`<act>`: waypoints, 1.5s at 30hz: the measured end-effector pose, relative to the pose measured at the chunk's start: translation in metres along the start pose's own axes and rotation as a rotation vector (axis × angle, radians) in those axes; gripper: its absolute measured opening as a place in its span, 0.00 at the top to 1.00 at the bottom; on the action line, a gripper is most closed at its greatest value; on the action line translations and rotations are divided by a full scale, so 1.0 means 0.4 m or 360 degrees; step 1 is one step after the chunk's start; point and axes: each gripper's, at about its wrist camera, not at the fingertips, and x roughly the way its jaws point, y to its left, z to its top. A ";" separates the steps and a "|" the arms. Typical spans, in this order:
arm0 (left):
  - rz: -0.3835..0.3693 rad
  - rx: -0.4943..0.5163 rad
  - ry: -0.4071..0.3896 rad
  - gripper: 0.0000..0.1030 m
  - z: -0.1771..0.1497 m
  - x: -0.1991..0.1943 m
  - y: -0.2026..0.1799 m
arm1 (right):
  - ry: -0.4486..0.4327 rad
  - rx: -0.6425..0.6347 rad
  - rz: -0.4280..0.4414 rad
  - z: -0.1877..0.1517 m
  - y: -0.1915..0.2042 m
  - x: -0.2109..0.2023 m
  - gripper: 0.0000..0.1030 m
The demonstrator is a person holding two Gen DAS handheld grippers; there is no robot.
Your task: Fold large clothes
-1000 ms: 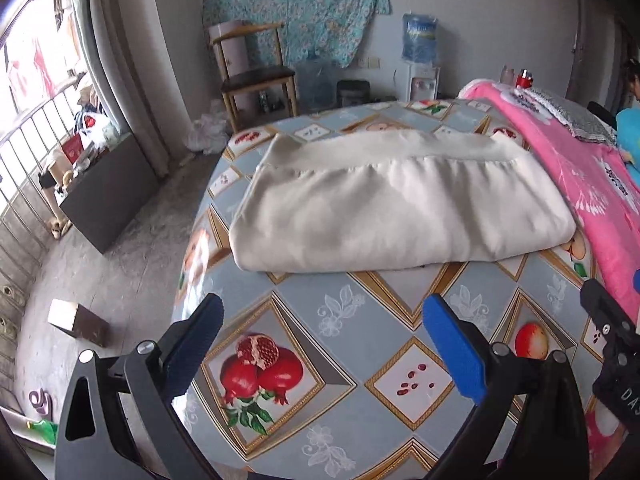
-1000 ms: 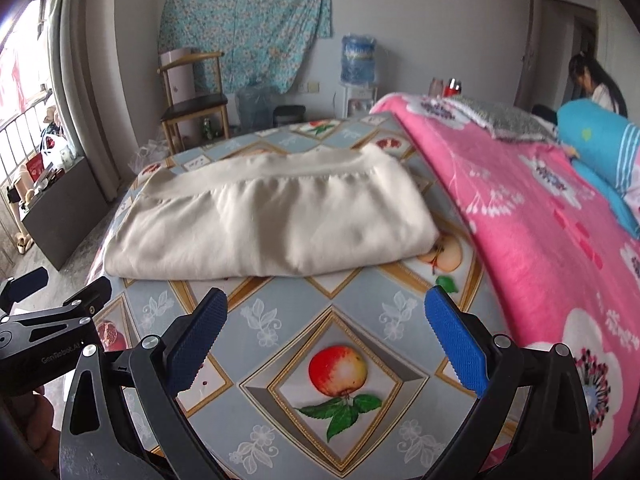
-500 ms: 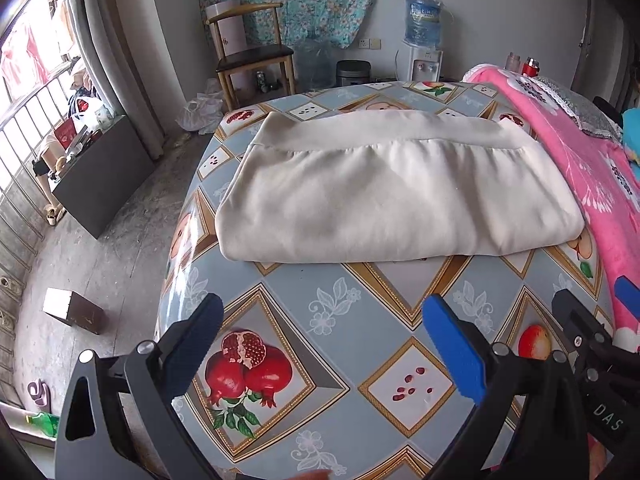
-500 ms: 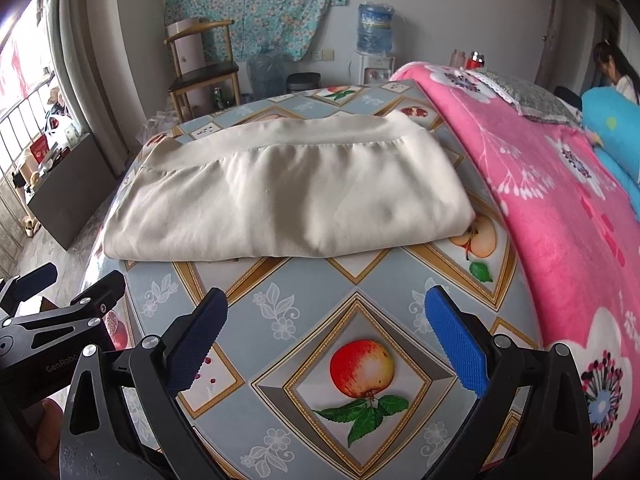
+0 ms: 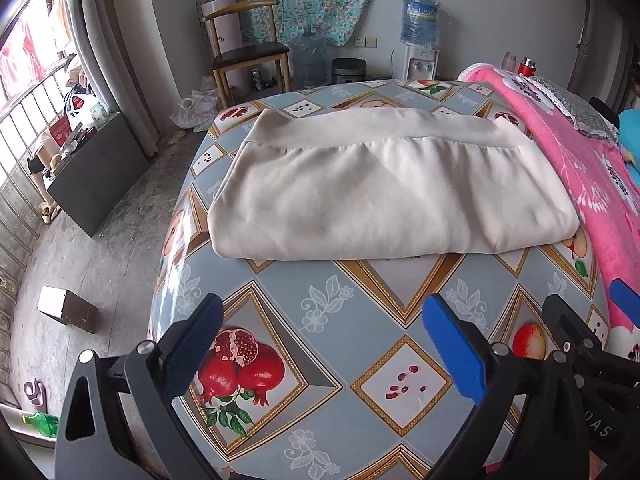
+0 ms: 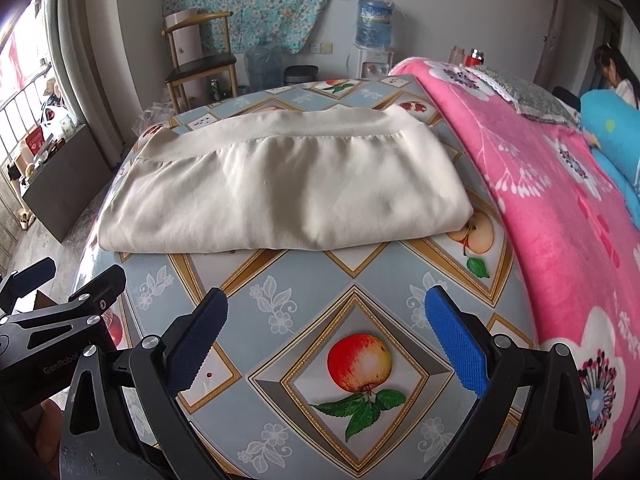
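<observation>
On tablecloth (image 5: 360,288): folded cream garment (image 5: 384,196), underside hidden; both claws (image 5: 320,344) (image 6: 326,340) released, seemingly empty.

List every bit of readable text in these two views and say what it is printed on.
"GenRobot": on the left gripper, seen in the right wrist view; last letters uncertain.
"DAS": on the right gripper body, at the left wrist view's edge; cut off.
Water bottle label: too blurred to read.
Boxes by the window: too small to read.
</observation>
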 end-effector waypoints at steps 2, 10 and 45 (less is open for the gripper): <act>-0.0006 -0.0002 0.0000 0.05 -0.001 -0.002 0.001 | -0.0002 0.0002 -0.0004 0.000 0.000 0.000 0.07; -0.0030 -0.0006 0.0007 0.05 -0.007 -0.006 0.003 | -0.0015 -0.0007 -0.0017 -0.002 -0.002 -0.012 0.07; -0.0030 -0.0025 0.0013 0.05 -0.015 -0.010 0.006 | -0.0009 -0.0011 -0.0042 -0.004 -0.009 -0.024 0.07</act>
